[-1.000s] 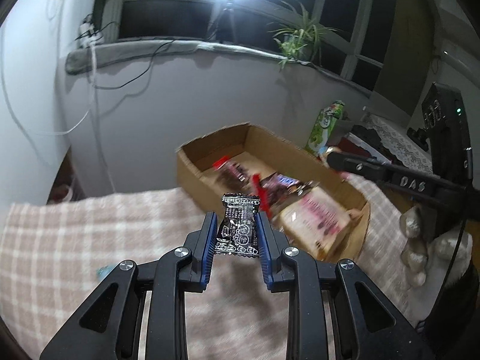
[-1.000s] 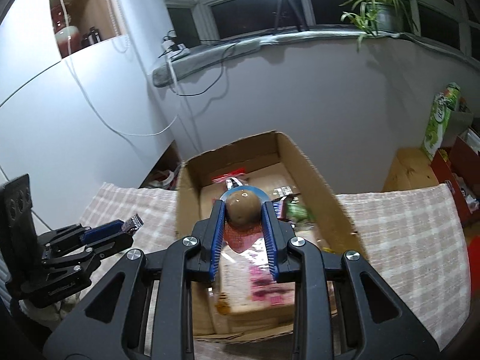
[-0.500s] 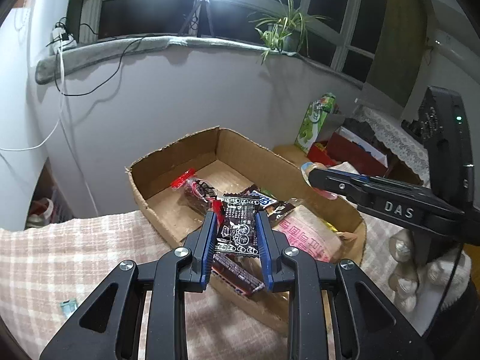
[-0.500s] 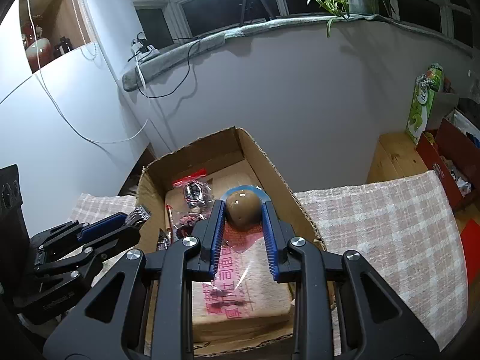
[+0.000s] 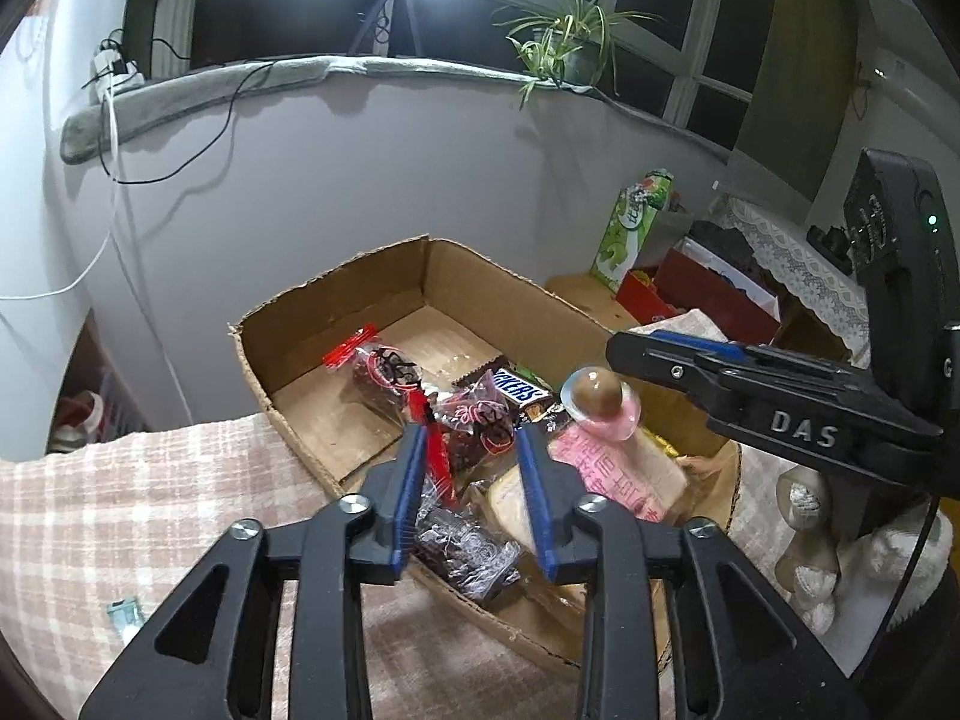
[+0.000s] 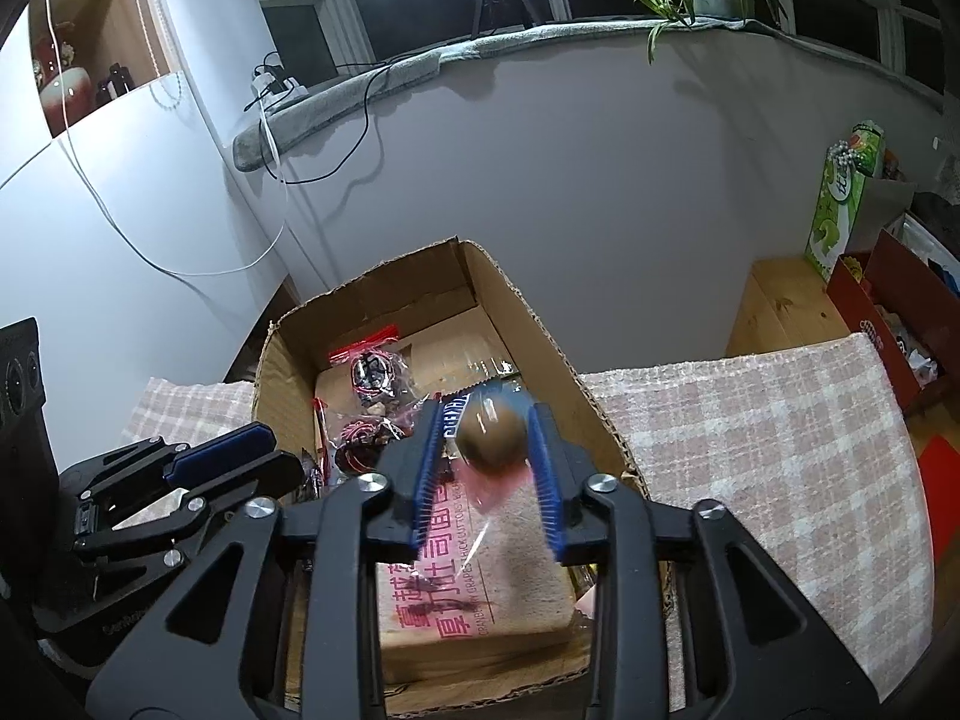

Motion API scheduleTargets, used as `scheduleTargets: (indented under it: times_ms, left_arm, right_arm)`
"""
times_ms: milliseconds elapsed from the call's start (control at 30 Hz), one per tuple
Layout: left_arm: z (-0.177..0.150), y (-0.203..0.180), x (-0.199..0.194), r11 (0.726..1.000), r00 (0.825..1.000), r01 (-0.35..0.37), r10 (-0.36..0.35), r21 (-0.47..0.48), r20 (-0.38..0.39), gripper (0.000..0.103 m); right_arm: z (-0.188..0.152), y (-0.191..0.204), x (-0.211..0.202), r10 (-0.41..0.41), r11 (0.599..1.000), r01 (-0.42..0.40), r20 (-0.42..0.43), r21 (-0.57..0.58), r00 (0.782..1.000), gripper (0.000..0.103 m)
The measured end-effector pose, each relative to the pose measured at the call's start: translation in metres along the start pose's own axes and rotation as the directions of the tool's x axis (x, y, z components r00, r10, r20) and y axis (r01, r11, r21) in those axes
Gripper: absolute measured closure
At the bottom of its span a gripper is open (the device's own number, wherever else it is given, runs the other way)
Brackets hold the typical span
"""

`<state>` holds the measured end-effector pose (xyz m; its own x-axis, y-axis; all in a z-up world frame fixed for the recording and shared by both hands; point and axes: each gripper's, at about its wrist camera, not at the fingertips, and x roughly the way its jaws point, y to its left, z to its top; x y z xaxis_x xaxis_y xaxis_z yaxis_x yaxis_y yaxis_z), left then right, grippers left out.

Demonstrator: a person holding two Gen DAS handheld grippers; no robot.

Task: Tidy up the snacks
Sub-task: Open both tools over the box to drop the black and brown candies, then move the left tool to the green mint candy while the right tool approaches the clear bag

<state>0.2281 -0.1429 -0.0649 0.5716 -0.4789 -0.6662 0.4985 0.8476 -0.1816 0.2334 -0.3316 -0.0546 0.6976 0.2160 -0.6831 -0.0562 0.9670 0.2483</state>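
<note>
Above the cardboard box (image 6: 528, 324), both jaws were opening: right gripper's (image 6: 483, 438) round the blurred egg packet (image 6: 492, 435), left gripper's (image 5: 468, 444) gripping nothing.

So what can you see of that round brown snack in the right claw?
The round brown snack is a smooth, glossy ball sealed in clear wrapping with a blue top edge and a pink skirt. It sits between the right claw's blue ridged pads, whose jaws are opening; motion blur suggests it is slipping free. It hangs above the cardboard box, over the pink-printed toast pack.
</note>
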Motion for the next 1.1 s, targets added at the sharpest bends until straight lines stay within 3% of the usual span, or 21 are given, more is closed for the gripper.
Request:
scheduleTargets:
  times_ms: [33,67,833,1100]
  left_arm:
    - [0.0,0.001,0.0,1.0,1.0,-0.001,0.001,-0.002,0.001,0.072]
    - [-0.001,0.002,-0.001,1.0,1.0,-0.003,0.003,-0.004,0.003,0.072]
    - [-0.007,0.008,-0.029,0.999,0.998,-0.051,0.05,0.007,0.039,0.072]
    - [-0.012,0.032,-0.047,0.996,0.995,-0.089,0.09,-0.013,0.049,0.072]
  right_arm:
    - [0.0,0.0,-0.002,-0.005,1.0,0.005,0.007,0.001,1.0,0.048]
    - [0.0,0.001,-0.003,-0.01,1.0,0.01,0.014,0.001,1.0,0.045]
    - [0.003,0.023,-0.011,0.013,0.999,-0.011,0.041,-0.033,0.999,0.045]
    - [0.002,0.044,-0.014,0.046,0.997,-0.043,0.053,-0.058,0.998,0.045]
